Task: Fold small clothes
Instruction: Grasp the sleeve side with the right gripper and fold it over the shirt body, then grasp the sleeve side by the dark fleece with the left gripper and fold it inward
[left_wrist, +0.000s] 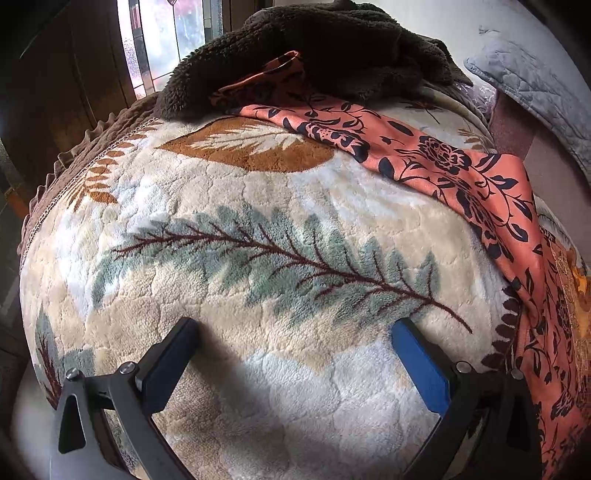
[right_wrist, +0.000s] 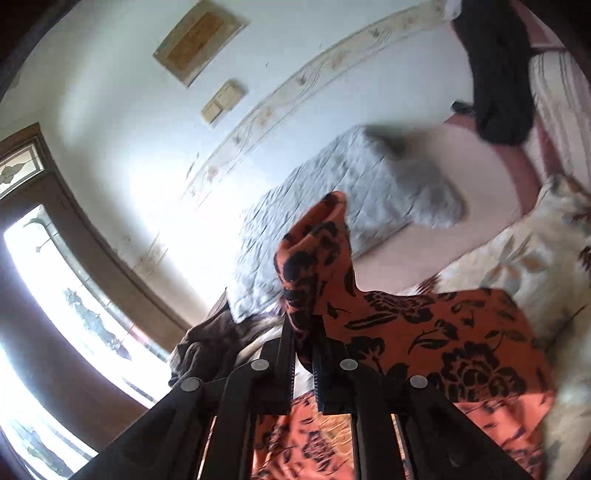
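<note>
The right claw (right_wrist: 303, 341) is clamped on a raised corner of the orange black-flowered satin garment (left_wrist: 461, 173) draped across the plush leaf-patterned bed blanket (left_wrist: 258, 206), likely to spread it, while the left claw (left_wrist: 293, 334) hovers apart, empty.

Cream plush leaf-patterned blanket (left_wrist: 258, 206) beneath the fingers; dark brown fleece throw (left_wrist: 332, 48) far ahead; grey quilted pillow (right_wrist: 332, 206) beyond.

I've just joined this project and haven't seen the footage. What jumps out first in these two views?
The orange floral garment stands out, draped across the right side of a plush leaf-patterned blanket. The right gripper is shut on a bunched edge of it, lifted toward the wall. The left gripper hangs open over bare blanket.
</note>
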